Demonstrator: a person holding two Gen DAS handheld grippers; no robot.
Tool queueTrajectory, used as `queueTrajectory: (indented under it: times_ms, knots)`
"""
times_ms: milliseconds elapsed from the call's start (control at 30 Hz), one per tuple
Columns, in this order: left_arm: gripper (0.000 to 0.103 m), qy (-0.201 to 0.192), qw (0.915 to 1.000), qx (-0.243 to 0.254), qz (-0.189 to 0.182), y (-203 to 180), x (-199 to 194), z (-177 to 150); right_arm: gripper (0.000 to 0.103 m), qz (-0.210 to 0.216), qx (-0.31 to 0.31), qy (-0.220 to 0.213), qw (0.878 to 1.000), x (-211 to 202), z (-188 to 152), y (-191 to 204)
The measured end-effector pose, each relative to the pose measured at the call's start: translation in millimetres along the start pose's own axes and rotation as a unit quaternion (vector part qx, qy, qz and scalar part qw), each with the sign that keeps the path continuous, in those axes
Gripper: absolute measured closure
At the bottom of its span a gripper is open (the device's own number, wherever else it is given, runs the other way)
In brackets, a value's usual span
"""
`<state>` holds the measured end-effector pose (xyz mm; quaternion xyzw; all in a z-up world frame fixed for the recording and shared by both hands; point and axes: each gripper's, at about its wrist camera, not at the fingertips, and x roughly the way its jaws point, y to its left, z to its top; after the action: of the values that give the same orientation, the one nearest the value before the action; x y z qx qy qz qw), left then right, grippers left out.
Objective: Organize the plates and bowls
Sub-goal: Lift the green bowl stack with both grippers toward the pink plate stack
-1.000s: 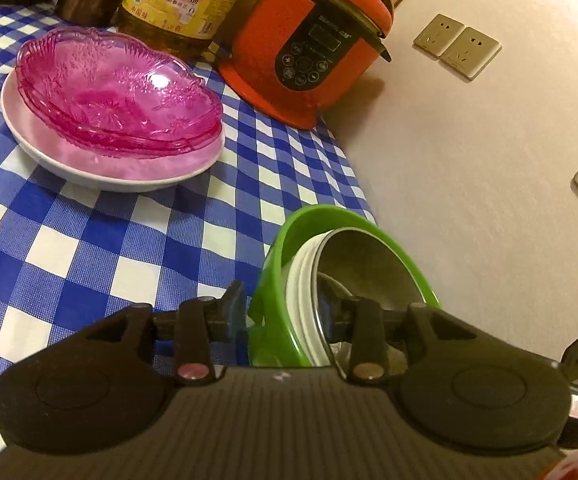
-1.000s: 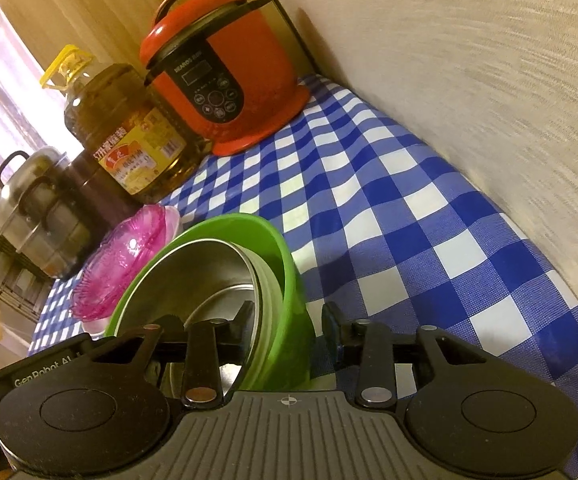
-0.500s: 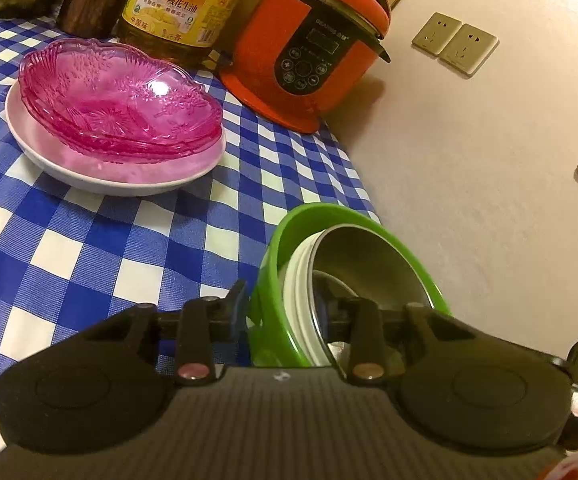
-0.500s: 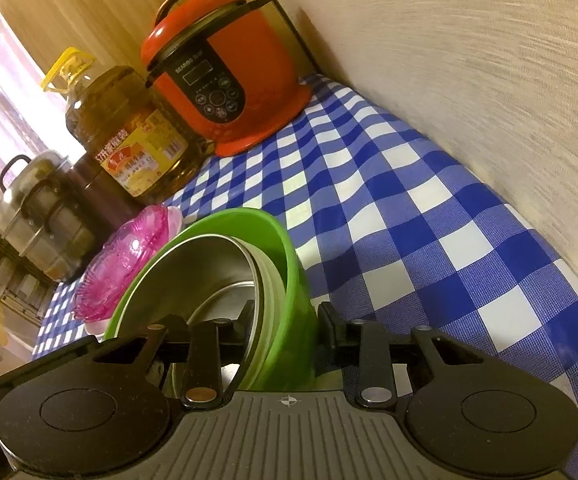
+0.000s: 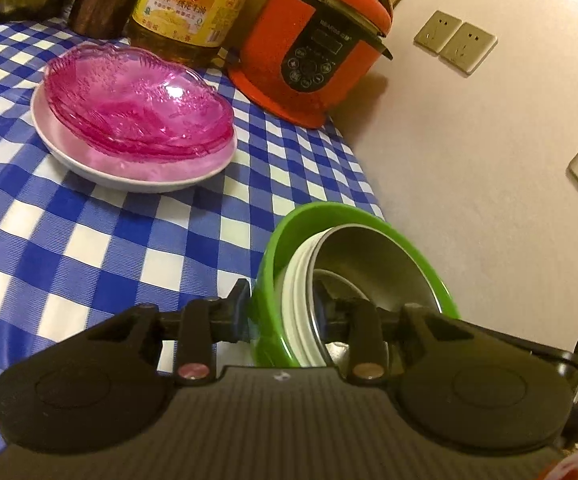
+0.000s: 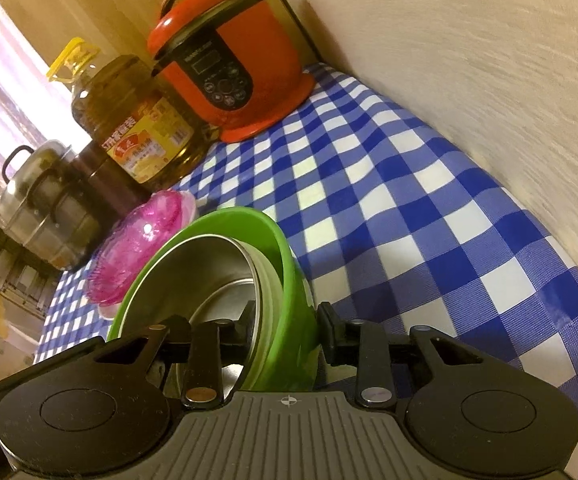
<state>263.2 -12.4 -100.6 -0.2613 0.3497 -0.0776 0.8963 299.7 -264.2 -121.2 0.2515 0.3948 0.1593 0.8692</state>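
A green bowl (image 5: 267, 280) holds a nest of smaller dishes: white rims (image 5: 295, 300) stacked inside it and a steel bowl (image 5: 369, 264) innermost, shiny and grey. The stack sits near the wall edge of a blue-and-white checked tablecloth (image 5: 89, 240). The left gripper (image 5: 281, 312) is clamped across the stack's rim on one side, one finger outside the green wall and one inside the steel bowl. The right gripper (image 6: 285, 328) pinches the opposite rim the same way. Whether the stack rests on the cloth or is lifted is hard to tell. Further back, pink glass dishes (image 5: 137, 96) lie stacked on a white plate (image 5: 129, 176), near a red cooker (image 5: 317, 52) and an oil bottle (image 5: 189, 4).
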Motion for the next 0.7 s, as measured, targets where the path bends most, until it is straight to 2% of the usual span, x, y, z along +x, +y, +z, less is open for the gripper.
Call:
queueTrajectory:
  times_ms: [700]
  knots:
    - [0.074, -0.026, 0.9994, -0.002, 0.023, 9, -78, 41, 0.072, 0.033, -0.009, 0.018, 0.999, -24, 17, 89]
